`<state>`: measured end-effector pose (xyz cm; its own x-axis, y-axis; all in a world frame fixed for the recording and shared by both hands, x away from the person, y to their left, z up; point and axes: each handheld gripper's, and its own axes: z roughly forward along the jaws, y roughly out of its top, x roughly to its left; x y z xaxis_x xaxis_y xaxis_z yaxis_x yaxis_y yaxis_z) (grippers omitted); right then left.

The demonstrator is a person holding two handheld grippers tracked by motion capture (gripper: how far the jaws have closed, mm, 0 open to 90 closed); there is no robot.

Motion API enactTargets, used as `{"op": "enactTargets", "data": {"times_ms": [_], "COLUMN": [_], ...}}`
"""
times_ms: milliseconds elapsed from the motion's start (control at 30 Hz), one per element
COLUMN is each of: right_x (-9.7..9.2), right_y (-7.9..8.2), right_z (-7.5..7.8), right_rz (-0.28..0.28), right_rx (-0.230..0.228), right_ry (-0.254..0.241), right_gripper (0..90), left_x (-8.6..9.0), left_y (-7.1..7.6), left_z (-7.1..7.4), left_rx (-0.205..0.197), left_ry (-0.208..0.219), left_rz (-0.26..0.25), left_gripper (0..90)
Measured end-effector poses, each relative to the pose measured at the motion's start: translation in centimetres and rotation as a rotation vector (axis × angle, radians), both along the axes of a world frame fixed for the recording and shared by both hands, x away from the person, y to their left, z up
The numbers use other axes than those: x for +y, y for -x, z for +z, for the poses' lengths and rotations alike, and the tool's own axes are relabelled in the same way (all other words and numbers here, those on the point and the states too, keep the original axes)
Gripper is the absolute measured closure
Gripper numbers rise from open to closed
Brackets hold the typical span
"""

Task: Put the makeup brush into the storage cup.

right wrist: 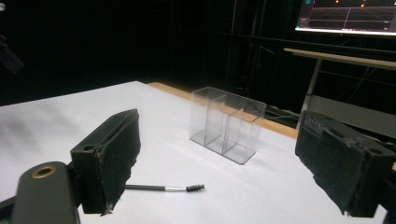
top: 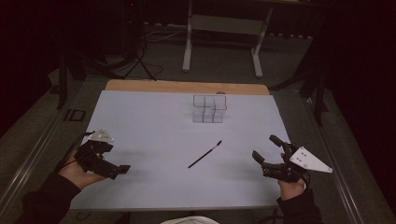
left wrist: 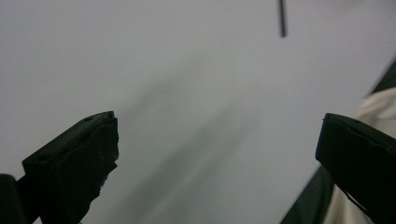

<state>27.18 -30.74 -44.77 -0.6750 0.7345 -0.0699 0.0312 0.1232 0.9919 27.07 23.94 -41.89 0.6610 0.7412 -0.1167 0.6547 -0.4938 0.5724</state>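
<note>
White sheet (top: 154,130) spread over the table (top: 187,87), wooden edge bare along the far side. Clear plastic organizer (top: 209,108) upright on the sheet near that far edge, split into compartments, nothing visible inside. Thin black brush (top: 205,154), a small mascara-type wand, flat on the sheet nearer than the organizer and well apart from it, bristle tip angled toward the organizer.

Left gripper (top: 122,169) held in a hand (top: 77,172) low over the sheet's near-left part, well left of the brush; jaws spread wide in the left gripper view (left wrist: 217,140), bare sheet between them, one end of the brush (left wrist: 282,18) at the top.

Right gripper (top: 266,149) held in the other hand (top: 292,186) near the sheet's near-right corner, right of the brush; jaws spread wide, nothing between them. In the right gripper view (right wrist: 219,163), brush (right wrist: 163,188) lying beyond the jaws with bristles pointing right, organizer (right wrist: 227,124) farther behind it.
</note>
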Motion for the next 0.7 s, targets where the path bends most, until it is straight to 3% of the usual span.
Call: {"op": "enactTargets", "data": {"times_ms": [100,333,467,500,700], "right_x": [0.0,0.0,0.0,0.0,0.0], "right_y": [0.0,0.0,0.0,0.0,0.0], "right_z": [0.0,0.0,0.0,0.0,0.0], "right_rz": [0.0,0.001,0.001,0.001,0.003], "right_rx": [0.001,-0.001,-0.001,-0.002,0.0], "right_ry": [0.0,-0.001,-0.001,0.001,-0.003], "right_gripper": [13.9,13.9,13.9,13.9,13.9], "left_x": [-0.6,-2.3,-2.9,-3.1,-4.0], "left_y": [-0.6,-1.3,-1.8,-2.0,-2.7], "left_z": [0.0,-0.2,-0.3,-0.4,-0.6], "left_rx": [0.026,0.076,0.1,0.123,0.149], "left_ry": [-0.02,-0.084,-0.106,-0.108,-0.167], "left_rz": [0.025,-0.01,0.019,0.009,-0.004], "left_gripper": [0.3,0.4,0.6,1.4,2.4]}}
